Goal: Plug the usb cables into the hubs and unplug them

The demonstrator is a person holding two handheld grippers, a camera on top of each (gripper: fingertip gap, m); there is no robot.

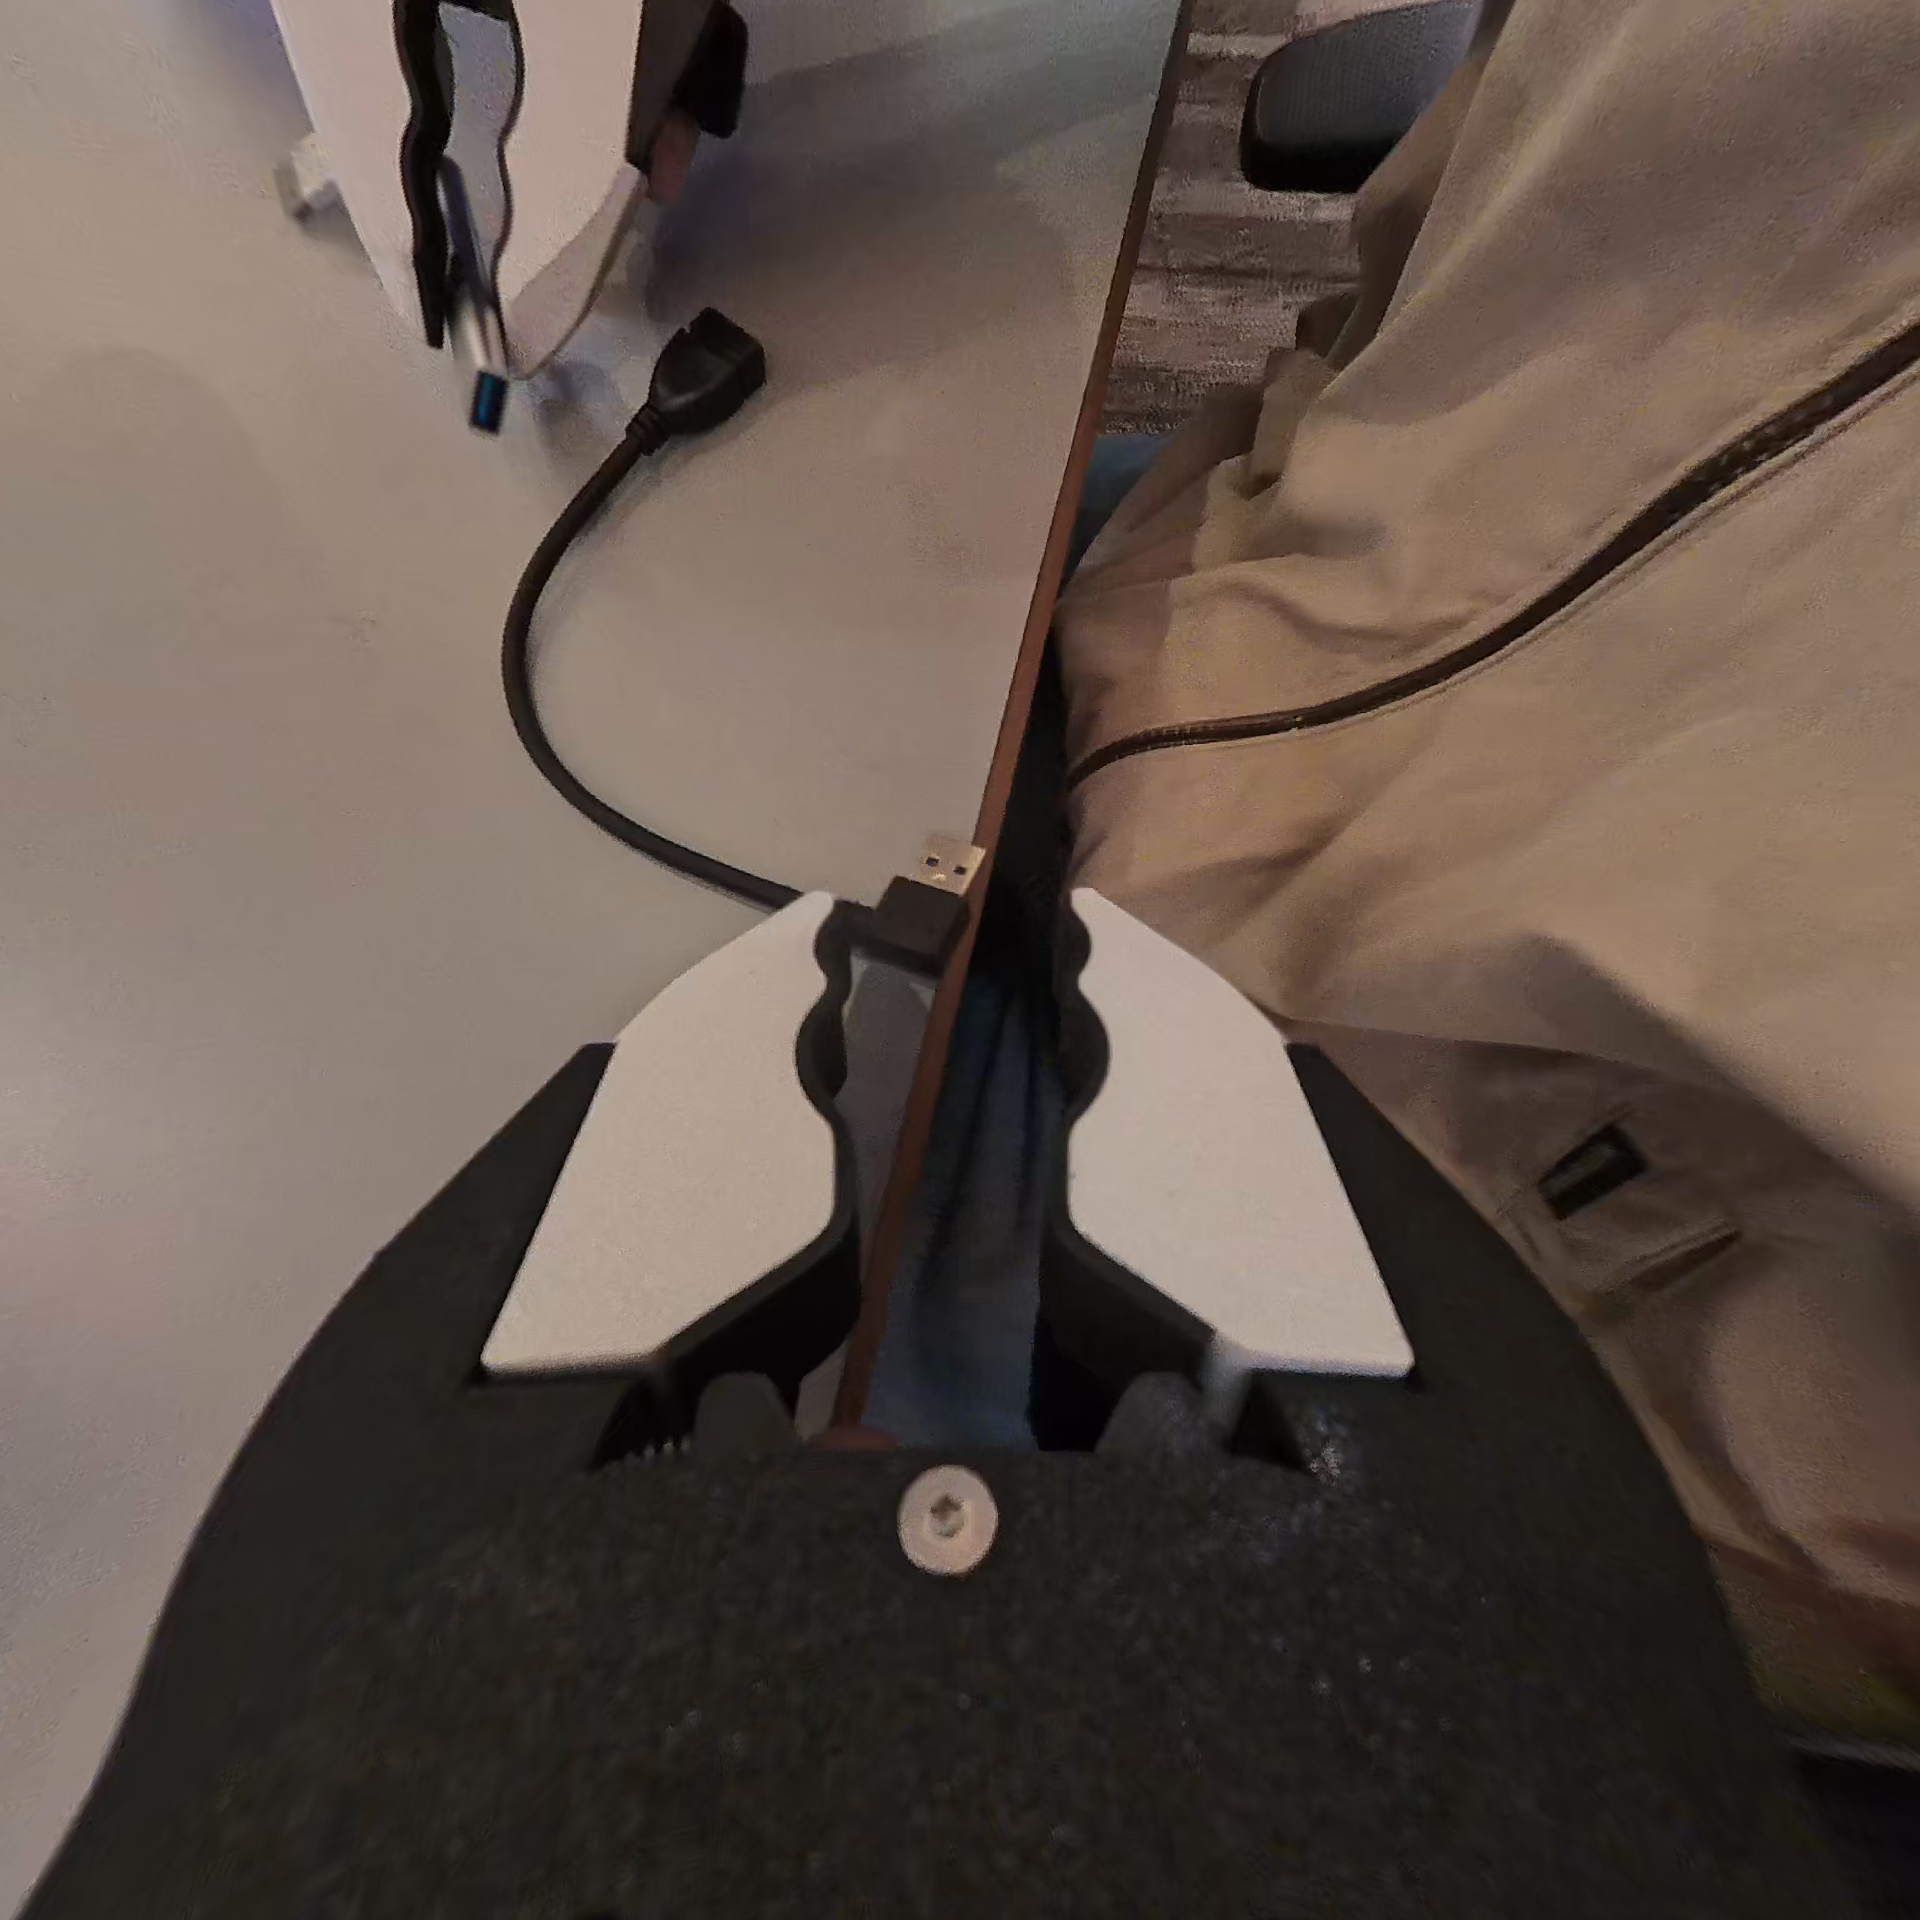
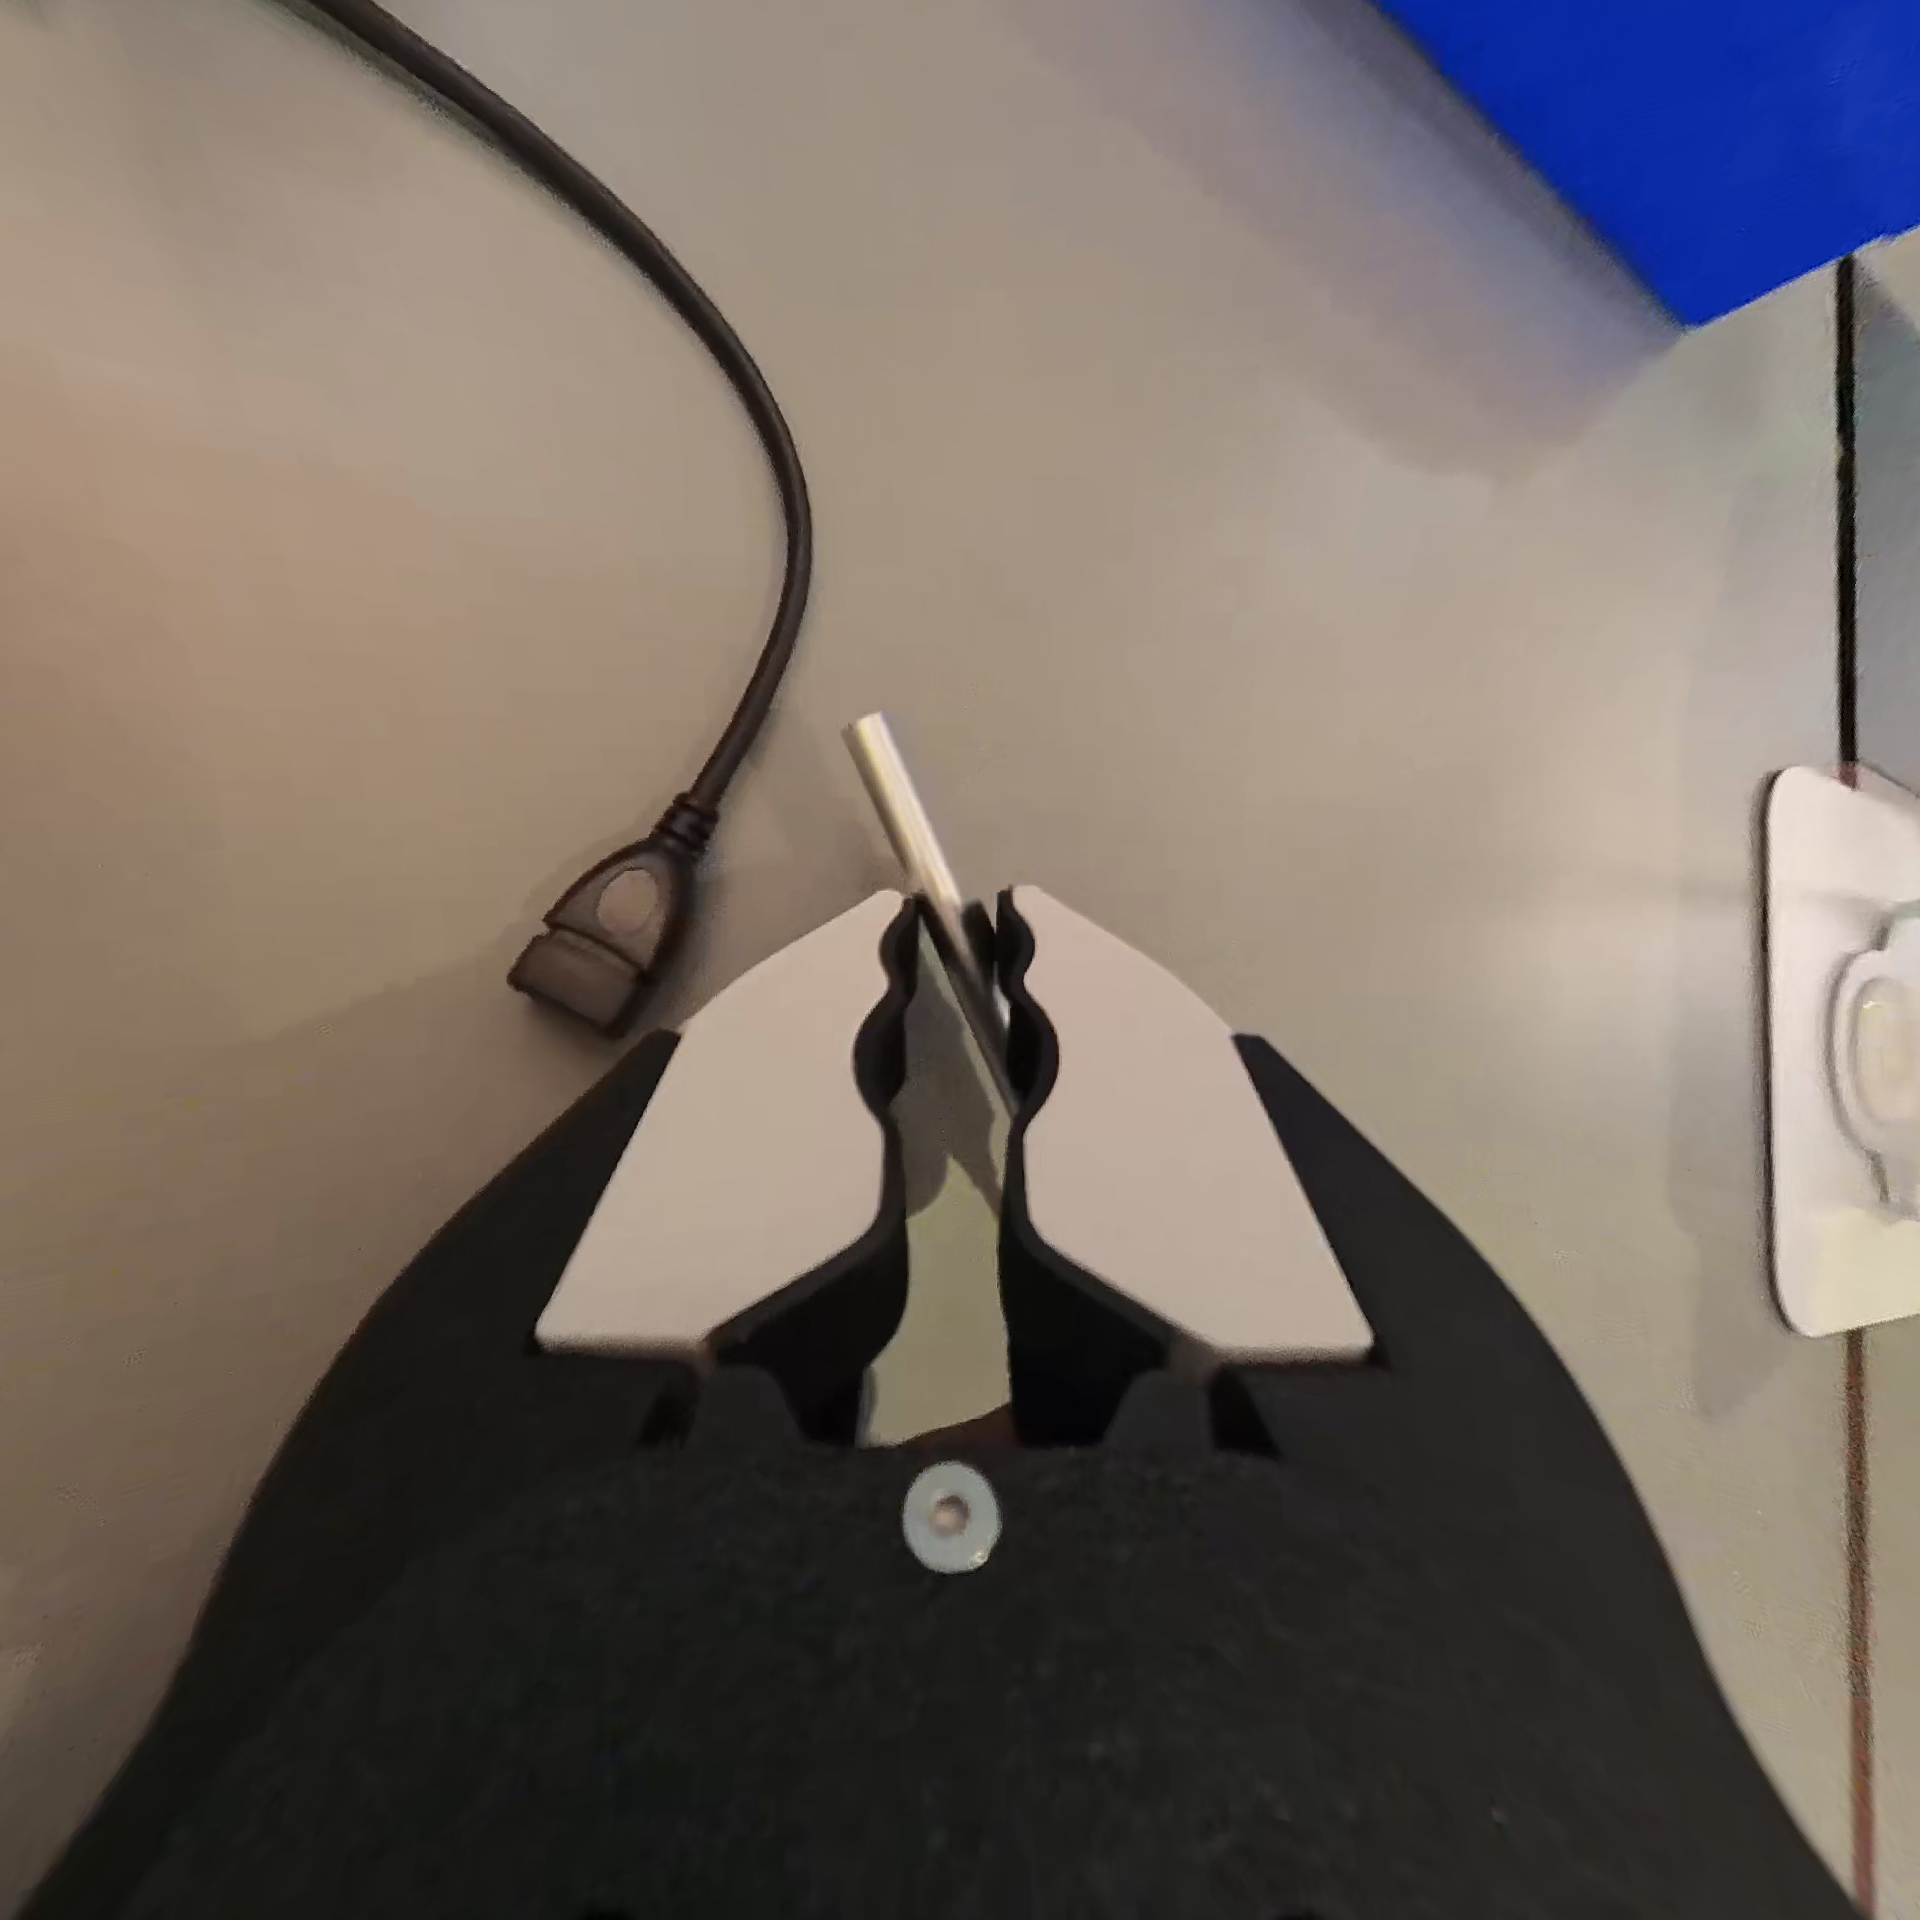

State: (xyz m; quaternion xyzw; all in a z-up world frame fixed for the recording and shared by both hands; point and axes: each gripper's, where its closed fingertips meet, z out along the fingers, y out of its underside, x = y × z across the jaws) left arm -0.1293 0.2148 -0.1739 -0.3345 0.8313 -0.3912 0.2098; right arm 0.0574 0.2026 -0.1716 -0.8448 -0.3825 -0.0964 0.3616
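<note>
A: So, what is close to us?

B: The left gripper [image 1: 951,914]. Its jaws stand apart and hold nothing. The table edge [image 1: 1039,623] runs right between them.

A: What is the table like?

B: The table [image 1: 260,727] is flat and pale grey. Past its edge I see a person's tan clothes [image 1: 1507,675] and a chair [image 1: 1320,114] on the floor.

A: Where is the black cable [image 1: 540,623]?

B: It lies on the table. Its plug [image 1: 930,888] sits just beside the left finger's tip, near the table edge. Its socket end [image 2: 603,935] lies farther off, just beside the right gripper [image 2: 956,904].

A: What is the right gripper doing?

B: It points down at the table. Its jaws are nearly closed, pinching a thin silver plug [image 2: 914,831] that sticks out, tilted.

A: Anything far away?

B: A white sticky hook pad [image 2: 1839,1060] and something blue [image 2: 1662,125].
</note>
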